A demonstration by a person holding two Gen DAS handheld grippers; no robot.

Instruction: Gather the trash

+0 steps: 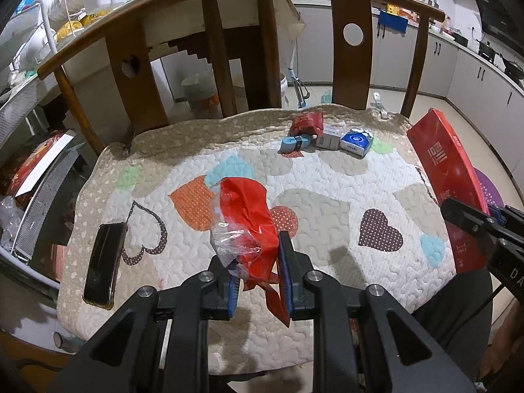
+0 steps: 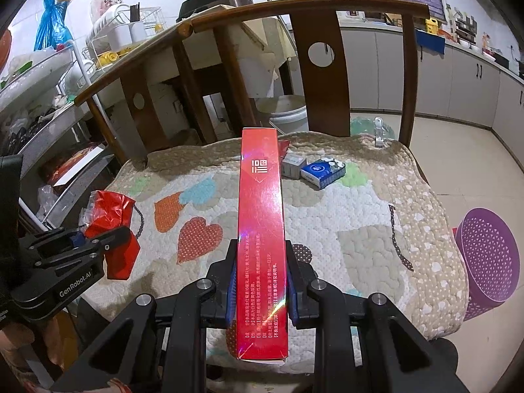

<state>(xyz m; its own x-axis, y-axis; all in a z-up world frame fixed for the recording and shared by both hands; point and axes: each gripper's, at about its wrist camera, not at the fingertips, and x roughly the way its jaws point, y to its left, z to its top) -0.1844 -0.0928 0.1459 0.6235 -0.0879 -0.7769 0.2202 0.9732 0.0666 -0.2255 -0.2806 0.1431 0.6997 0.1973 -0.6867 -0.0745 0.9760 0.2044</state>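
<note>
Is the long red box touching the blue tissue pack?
Apart. The right wrist view shows the red box in the jaws, quilt visible between it and the tissue pack.

A quilted cushion (image 1: pixel 327 196) covers the chair seat (image 2: pixel 422 203), with the chair back (image 1: pixel 350 32) rising behind it. Toward the back of the cushion lie a snack packet (image 1: pixel 306 122), a small box (image 1: pixel 327 137) and a tissue pack (image 1: pixel 357 142) in a row, with a tape roll (image 1: pixel 294 144) in front of the packet. A phone (image 1: pixel 103 262) lies at the cushion's left edge. A crumpled plastic bag (image 1: pixel 249 216) sits between the left gripper's (image 1: pixel 258 271) fingers over the cushion's front. A long box (image 2: pixel 262 229) sits in the right gripper (image 2: pixel 260 288) above the cushion. A perforated basket (image 2: pixel 488 258) stands on the floor to the right.
</note>
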